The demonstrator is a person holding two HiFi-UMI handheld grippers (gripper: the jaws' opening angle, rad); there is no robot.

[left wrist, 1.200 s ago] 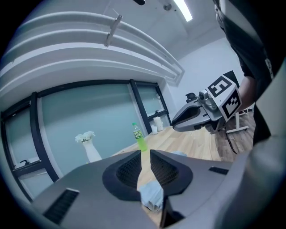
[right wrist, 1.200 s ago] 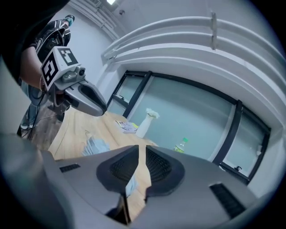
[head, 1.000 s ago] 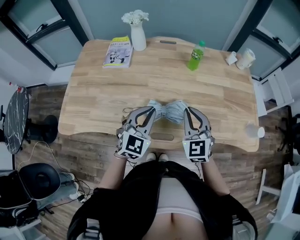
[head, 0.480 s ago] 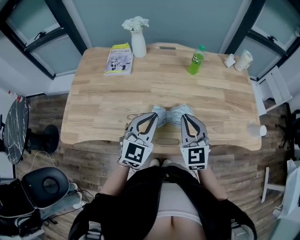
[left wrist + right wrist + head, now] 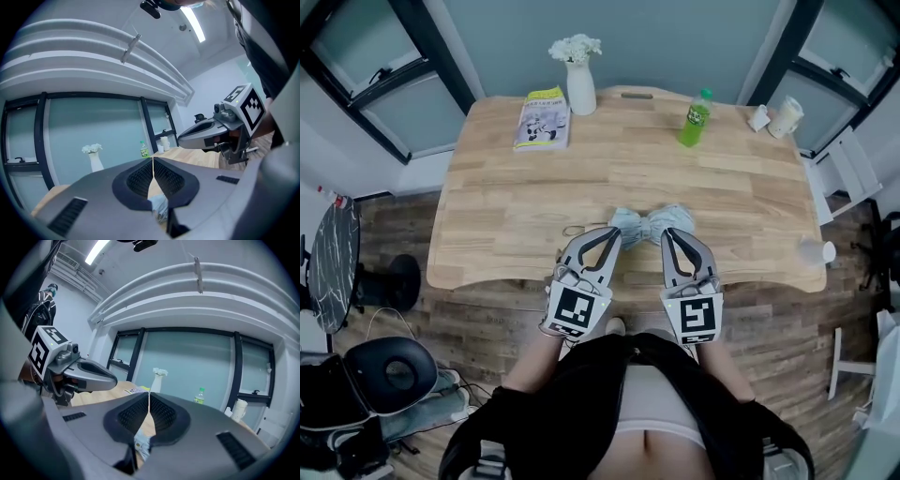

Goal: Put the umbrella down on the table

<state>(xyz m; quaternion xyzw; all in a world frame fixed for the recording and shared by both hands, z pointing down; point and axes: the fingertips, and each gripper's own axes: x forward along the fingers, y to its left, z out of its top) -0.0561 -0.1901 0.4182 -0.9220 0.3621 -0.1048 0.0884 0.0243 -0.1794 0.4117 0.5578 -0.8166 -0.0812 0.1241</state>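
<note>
The folded light-blue umbrella [image 5: 652,225] lies on the wooden table [image 5: 506,197] close to its front edge, pinched in the middle like a bow. My left gripper [image 5: 612,233] is shut, its tips at the umbrella's near left end. My right gripper [image 5: 667,234] is shut too, at the near right end. In the left gripper view the jaws [image 5: 153,159] meet at the tips, and a bit of umbrella fabric [image 5: 159,206] shows low through the gap behind them. The right gripper view shows the same: tips together [image 5: 149,394], fabric [image 5: 141,445] below. No fabric shows between the closed tips.
At the table's far edge stand a white vase of flowers [image 5: 579,80], a booklet [image 5: 542,117], a green bottle [image 5: 697,117] and cups [image 5: 787,114]. A paper cup [image 5: 818,251] sits at the right edge. An office chair [image 5: 384,370] stands on the floor at lower left.
Both grippers have drawn back toward the person and the table's front edge, off the umbrella's ends. The umbrella stays lying on the table.
</note>
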